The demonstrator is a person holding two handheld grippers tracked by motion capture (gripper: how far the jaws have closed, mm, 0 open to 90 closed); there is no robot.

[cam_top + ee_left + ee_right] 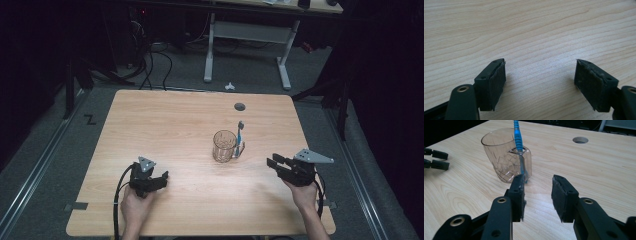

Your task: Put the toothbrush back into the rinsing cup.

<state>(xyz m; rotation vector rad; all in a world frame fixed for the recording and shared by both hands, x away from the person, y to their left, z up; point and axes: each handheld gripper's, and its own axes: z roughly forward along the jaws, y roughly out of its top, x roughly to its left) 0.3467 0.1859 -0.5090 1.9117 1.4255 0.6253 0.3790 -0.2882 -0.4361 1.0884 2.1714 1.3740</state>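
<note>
A clear glass mug [224,145] [505,155] stands upright near the middle of the wooden table [170,120]. A blue toothbrush [239,137] [517,135] stands propped through the mug's handle, head up. My right gripper [275,164] [537,195] hovers to the right of the mug, pointing at it, open with only bare tabletop between its pads. My left gripper [162,179] [540,85] rests at the front left of the table, open wide over bare wood, well apart from the mug.
A round cable hole [240,106] [580,140] sits in the table behind the mug. Beyond the far edge stand a white desk frame [247,45] and loose cables [150,65] on the floor. The left gripper's jaw tips show at the left edge of the right gripper view.
</note>
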